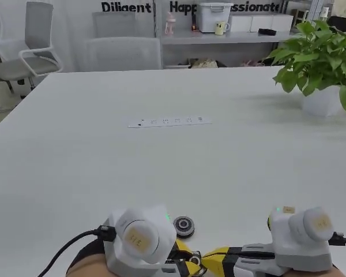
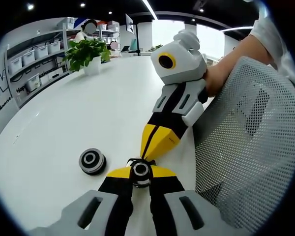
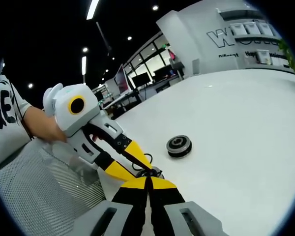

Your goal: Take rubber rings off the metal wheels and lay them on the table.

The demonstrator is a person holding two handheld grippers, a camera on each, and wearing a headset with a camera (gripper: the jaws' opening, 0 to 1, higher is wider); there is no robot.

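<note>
Nearest, my left gripper (image 2: 140, 173) is clenched on a metal wheel (image 2: 140, 169). My right gripper (image 3: 148, 178) meets that wheel, jaws pressed together on its black rubber ring (image 3: 137, 169). A second wheel (image 1: 183, 226) lies flat on the white table (image 1: 173, 167), just beyond the held wheel. A potted plant (image 1: 317, 63) stands well beyond it, to the right.

We see a leafy plant (image 1: 317, 55) in a white pot (image 1: 322, 103) at far right, a flat power strip (image 1: 170, 122) lying midway, a grey office chair (image 1: 32, 49) at far left, and a shelf (image 1: 242, 38) behind carrying a lidded box (image 1: 213, 16), a mug (image 1: 221, 27) and a pink bottle (image 1: 170, 24).
</note>
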